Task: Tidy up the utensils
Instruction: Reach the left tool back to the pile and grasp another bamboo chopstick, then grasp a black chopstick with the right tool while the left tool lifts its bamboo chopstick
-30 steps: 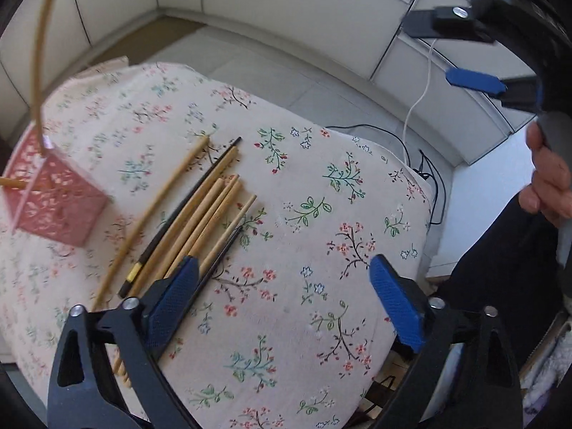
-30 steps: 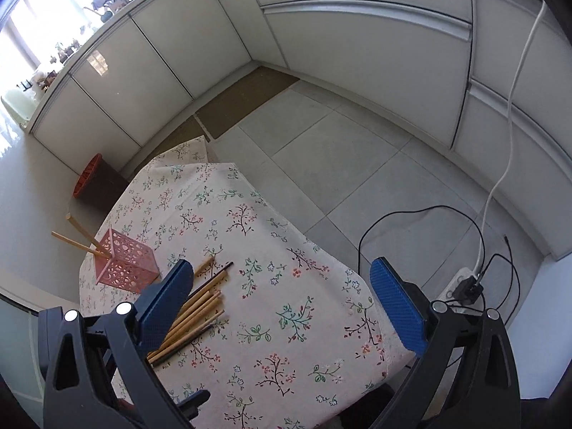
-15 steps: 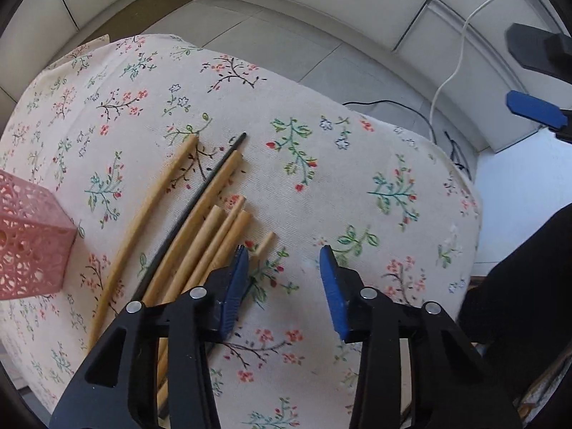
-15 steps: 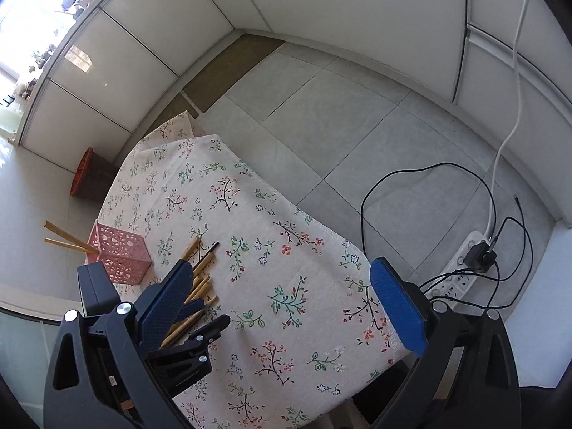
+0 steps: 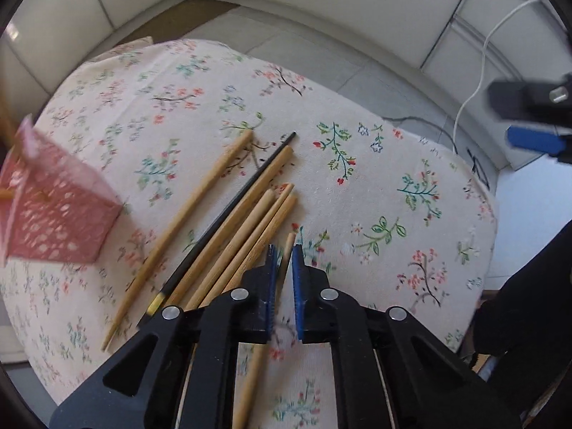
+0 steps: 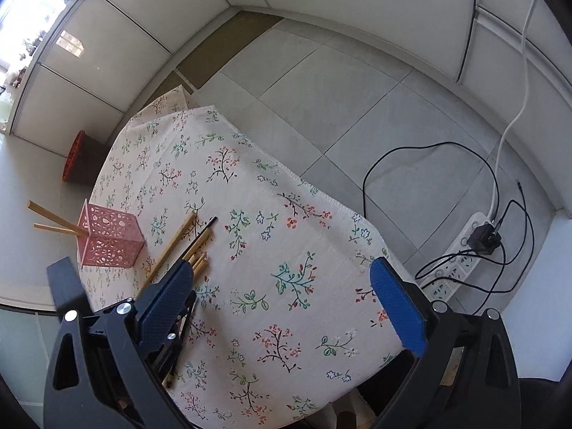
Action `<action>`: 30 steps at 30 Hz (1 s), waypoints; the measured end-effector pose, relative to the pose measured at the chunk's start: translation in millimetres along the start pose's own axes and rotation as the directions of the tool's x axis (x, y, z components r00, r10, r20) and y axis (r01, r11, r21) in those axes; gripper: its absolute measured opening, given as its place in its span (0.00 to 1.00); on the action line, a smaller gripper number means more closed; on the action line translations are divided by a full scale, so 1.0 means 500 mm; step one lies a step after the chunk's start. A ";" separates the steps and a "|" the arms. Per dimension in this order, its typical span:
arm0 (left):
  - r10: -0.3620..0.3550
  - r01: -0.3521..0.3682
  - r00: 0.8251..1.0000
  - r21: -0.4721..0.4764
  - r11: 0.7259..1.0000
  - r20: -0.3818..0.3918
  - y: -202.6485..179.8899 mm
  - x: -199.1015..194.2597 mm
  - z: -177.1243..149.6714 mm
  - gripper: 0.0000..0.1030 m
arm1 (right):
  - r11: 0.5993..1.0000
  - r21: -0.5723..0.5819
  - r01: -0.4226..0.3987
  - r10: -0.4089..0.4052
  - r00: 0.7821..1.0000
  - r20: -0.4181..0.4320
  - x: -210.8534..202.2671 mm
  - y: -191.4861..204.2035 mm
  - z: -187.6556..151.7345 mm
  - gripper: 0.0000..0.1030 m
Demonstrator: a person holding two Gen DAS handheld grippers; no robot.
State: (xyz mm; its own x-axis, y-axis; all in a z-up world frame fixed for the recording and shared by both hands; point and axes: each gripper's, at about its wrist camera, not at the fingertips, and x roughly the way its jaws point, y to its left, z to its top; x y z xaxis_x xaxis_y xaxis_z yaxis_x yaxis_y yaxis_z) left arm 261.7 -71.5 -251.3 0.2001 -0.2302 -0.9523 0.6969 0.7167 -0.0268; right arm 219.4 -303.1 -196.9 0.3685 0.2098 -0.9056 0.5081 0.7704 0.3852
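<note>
Several wooden chopsticks point(image 5: 228, 236) and one black chopstick point(image 5: 232, 211) lie side by side on the floral tablecloth point(image 5: 357, 186). My left gripper point(image 5: 283, 250) points down at the right end of the row. Its jaws are closing on the rightmost wooden chopstick point(image 5: 289, 246), which sits between the blue pads. A pink lattice basket point(image 5: 60, 221) stands to the left and holds two chopsticks point(image 6: 53, 220). My right gripper point(image 6: 279, 268) hovers open over the cloth with nothing between its fingers. It also shows at the upper right of the left wrist view.
The table's far edge point(image 6: 286, 171) drops to a tiled floor. A power strip point(image 6: 464, 250) with black and white cables lies on the floor to the right. An orange-rimmed bin point(image 6: 77, 157) stands past the table's left corner. A person's dark clothing point(image 5: 529, 304) is at the right.
My left gripper came down onto the chopstick row and its jaws went from wide apart to narrow around the rightmost chopstick. The right gripper sank a little and stayed open.
</note>
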 end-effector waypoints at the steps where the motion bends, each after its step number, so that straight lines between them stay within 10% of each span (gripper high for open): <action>1: 0.001 -0.001 1.000 -0.012 1.000 0.020 0.004 -0.021 -0.009 0.06 | 1.000 0.001 -0.001 0.001 1.000 -0.022 0.010 0.006 -0.006 0.93; 8: 0.048 -0.023 0.983 -0.142 0.990 0.176 0.041 -0.174 -0.101 0.05 | 0.999 -0.045 0.009 -0.016 0.989 -0.146 0.081 0.086 -0.079 0.92; 23: 0.115 -0.002 0.884 -0.242 0.970 0.452 0.065 -0.392 -0.250 0.04 | 0.974 -0.139 0.176 -0.200 0.963 -0.179 0.223 0.263 -0.189 0.48; 25: 0.112 0.010 0.884 -0.258 0.966 0.453 0.077 -0.392 -0.259 0.04 | 0.976 -0.127 0.176 -0.196 0.966 -0.168 0.227 0.267 -0.192 0.18; 30: 0.058 0.063 0.927 -0.306 0.950 0.371 0.110 -0.342 -0.260 0.05 | 0.987 -0.087 0.133 -0.146 0.975 -0.165 0.223 0.248 -0.180 0.05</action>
State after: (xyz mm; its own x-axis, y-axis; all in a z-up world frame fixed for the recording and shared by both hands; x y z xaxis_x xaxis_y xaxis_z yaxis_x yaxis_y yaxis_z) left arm 176.2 93.0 -129.3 0.4810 -0.4163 -0.7716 0.4639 0.8676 -0.1789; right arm 253.1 -130.0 -265.9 0.1567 0.1915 -0.9689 0.4829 0.8409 0.2443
